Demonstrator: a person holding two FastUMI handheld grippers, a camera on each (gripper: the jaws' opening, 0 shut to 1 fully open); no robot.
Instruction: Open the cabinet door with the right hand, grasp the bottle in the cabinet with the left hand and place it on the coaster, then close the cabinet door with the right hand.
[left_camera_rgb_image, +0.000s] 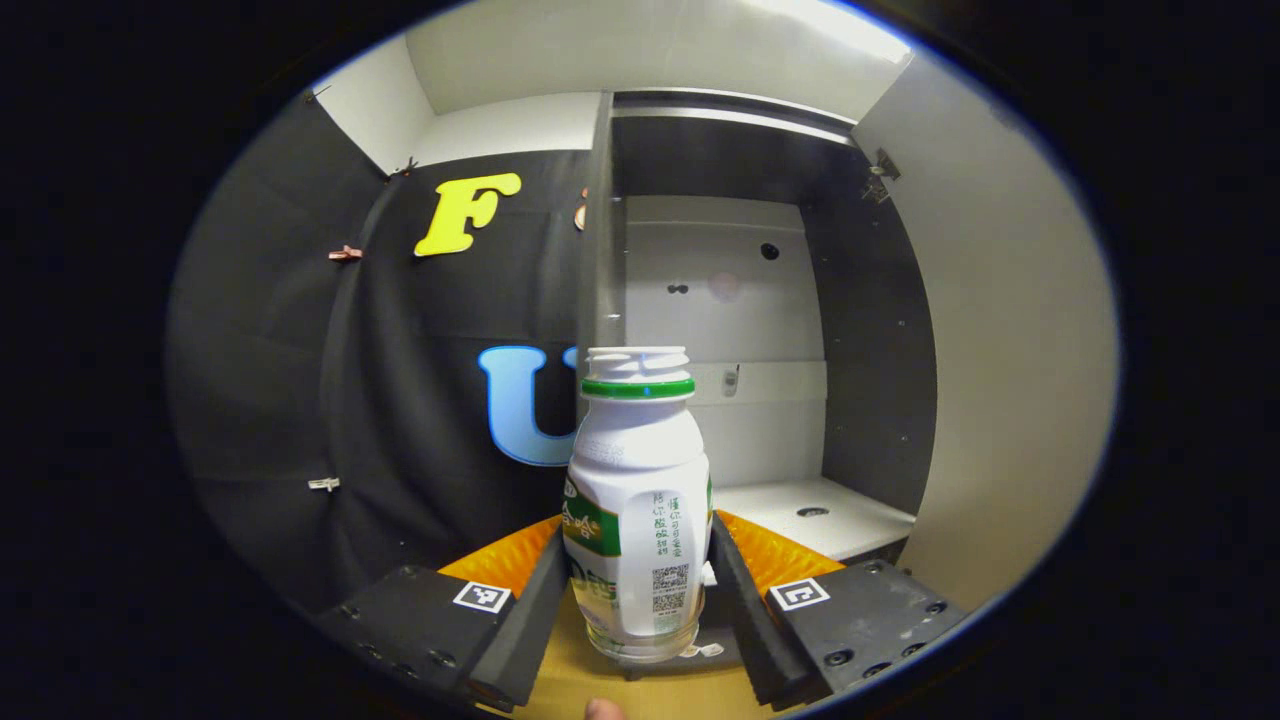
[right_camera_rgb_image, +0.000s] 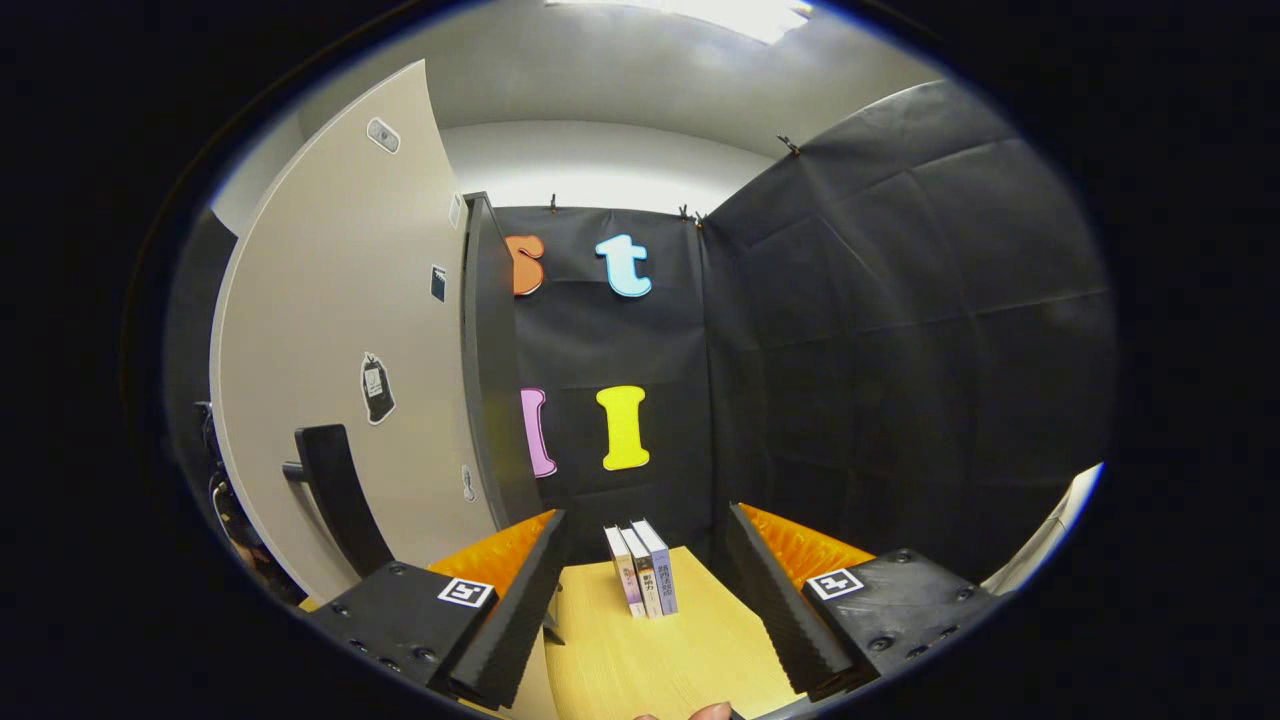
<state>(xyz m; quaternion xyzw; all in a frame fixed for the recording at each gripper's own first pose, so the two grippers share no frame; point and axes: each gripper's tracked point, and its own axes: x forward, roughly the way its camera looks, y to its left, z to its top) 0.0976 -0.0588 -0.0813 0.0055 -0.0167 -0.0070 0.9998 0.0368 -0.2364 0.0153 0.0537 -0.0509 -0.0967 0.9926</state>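
Note:
A white bottle (left_camera_rgb_image: 637, 500) with a green ring under its cap stands upright between the fingers of my left gripper (left_camera_rgb_image: 640, 590), which is shut on it over the wooden table (left_camera_rgb_image: 580, 690). Behind it the cabinet (left_camera_rgb_image: 770, 400) stands open, its white shelf (left_camera_rgb_image: 810, 515) bare. A small pale piece (left_camera_rgb_image: 706, 650) shows beside the bottle's base; I cannot tell what it is. In the right gripper view, my right gripper (right_camera_rgb_image: 645, 600) is open with nothing between its fingers. The open cabinet door (right_camera_rgb_image: 340, 330) with its black handle (right_camera_rgb_image: 335, 495) lies to its left.
Three books (right_camera_rgb_image: 642, 568) stand upright on the wooden table (right_camera_rgb_image: 640, 660) ahead of the right gripper, near the black cloth wall. The door's dark edge (right_camera_rgb_image: 490, 380) rises just left of them. A fingertip (right_camera_rgb_image: 700, 712) shows at the bottom of the right gripper view.

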